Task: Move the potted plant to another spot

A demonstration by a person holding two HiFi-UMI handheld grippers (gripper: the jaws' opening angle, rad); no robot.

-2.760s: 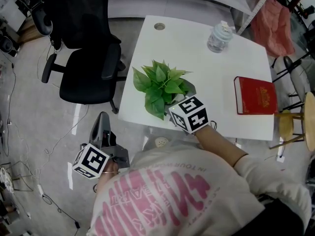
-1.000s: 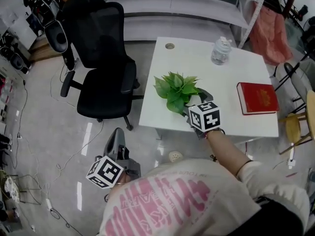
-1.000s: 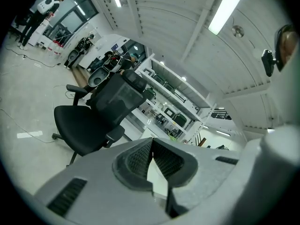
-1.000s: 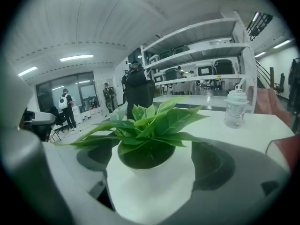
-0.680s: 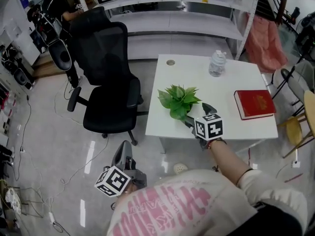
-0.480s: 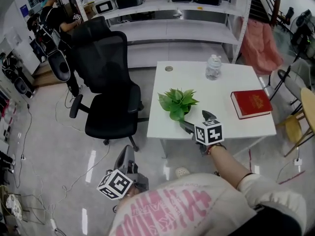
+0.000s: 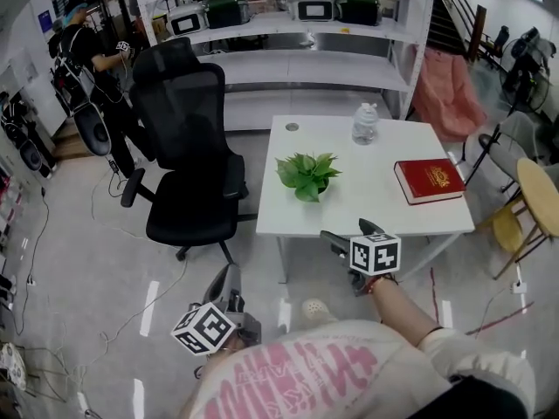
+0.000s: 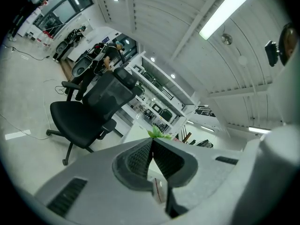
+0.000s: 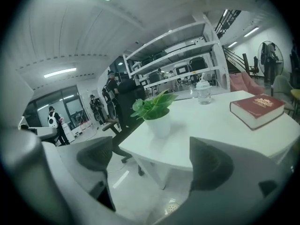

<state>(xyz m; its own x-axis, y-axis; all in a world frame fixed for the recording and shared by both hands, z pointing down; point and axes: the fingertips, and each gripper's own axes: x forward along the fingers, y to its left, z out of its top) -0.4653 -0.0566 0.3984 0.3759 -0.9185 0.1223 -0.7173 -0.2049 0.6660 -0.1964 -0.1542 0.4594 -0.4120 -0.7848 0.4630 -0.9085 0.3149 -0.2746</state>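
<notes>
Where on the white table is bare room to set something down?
Widest free patch: table middle, between potted plant and red book, running to the front edge. Smaller one: back left, between cable hole and water bottle. Right side is taken by the book.

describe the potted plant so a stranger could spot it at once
Find the white table beside the black office chair. The potted plant stands on its chair side. It is the only green, leafy thing there, in a white pot; its neighbours are a clear bottle and a red book.
</notes>
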